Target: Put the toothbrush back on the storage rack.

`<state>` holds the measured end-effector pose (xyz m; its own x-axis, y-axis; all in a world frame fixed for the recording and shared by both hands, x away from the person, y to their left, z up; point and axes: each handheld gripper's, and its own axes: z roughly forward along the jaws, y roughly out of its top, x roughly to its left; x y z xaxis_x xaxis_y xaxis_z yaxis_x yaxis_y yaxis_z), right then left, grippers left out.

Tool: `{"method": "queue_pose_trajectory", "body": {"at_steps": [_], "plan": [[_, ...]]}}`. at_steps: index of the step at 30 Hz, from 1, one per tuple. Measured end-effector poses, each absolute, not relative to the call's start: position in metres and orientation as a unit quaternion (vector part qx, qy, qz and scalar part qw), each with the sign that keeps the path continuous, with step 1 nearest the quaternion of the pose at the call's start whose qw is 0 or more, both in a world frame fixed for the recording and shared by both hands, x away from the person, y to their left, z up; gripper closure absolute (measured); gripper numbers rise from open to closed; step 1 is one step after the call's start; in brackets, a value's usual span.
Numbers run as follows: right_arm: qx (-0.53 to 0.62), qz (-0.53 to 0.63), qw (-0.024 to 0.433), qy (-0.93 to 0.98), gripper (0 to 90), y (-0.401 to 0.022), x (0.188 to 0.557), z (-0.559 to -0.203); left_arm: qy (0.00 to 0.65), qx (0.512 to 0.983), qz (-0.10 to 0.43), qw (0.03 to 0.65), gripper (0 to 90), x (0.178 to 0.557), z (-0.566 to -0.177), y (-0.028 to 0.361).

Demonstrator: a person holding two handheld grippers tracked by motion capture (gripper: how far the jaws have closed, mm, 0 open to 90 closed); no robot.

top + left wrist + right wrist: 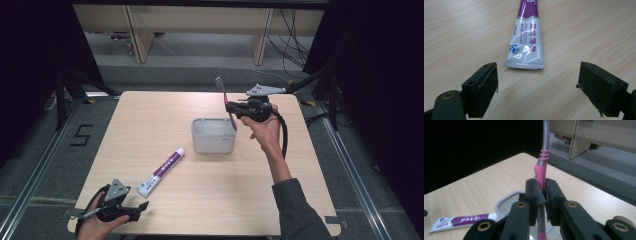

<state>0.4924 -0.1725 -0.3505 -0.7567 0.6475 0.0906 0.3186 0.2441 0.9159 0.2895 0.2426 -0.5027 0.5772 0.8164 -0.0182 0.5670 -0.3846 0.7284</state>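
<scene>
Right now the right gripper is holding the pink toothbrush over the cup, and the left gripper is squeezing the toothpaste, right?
Not quite. The left gripper isn't squeezing the toothpaste: its jaws stand open, just short of the tube's flat end, as the left gripper view shows. The right gripper does hold the toothbrush over the cup.

Even overhead light leaves the table (210, 200) bright and its surroundings black, glare streaks the tube (525, 47) just ahead of the left claw (537, 82), and the right claw's (540, 195) near parts blur softly against a dim background.
</scene>
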Motion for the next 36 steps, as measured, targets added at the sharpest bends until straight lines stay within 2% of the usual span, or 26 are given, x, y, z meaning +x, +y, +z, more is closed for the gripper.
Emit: {"method": "queue_pose_trajectory", "body": {"at_steps": [24, 26, 31, 32, 33, 36], "plan": [[0.371, 0.543, 0.146, 0.739, 81.9, -0.169, 0.517, -0.378, 0.422, 0.814, 0.173, 0.359, 15.9, 0.289, -0.503, 0.242], [0.36, 0.54, 0.158, 0.744, 82.0, -0.169, 0.52, -0.38, 0.42, 0.816, 0.173, 0.357, 15.9, 0.289, -0.503, 0.242], [0.378, 0.536, 0.141, 0.742, 82.0, -0.169, 0.52, -0.389, 0.421, 0.816, 0.173, 0.355, 15.9, 0.289, -0.503, 0.242], [0.369, 0.537, 0.153, 0.743, 81.9, -0.171, 0.523, -0.392, 0.421, 0.815, 0.173, 0.358, 15.9, 0.289, -0.503, 0.242], [0.386, 0.537, 0.138, 0.737, 81.9, -0.172, 0.521, -0.395, 0.42, 0.816, 0.173, 0.357, 15.9, 0.289, -0.503, 0.242], [0.376, 0.537, 0.152, 0.74, 81.9, -0.176, 0.524, -0.399, 0.421, 0.817, 0.173, 0.354, 15.9, 0.29, -0.503, 0.242]]}}
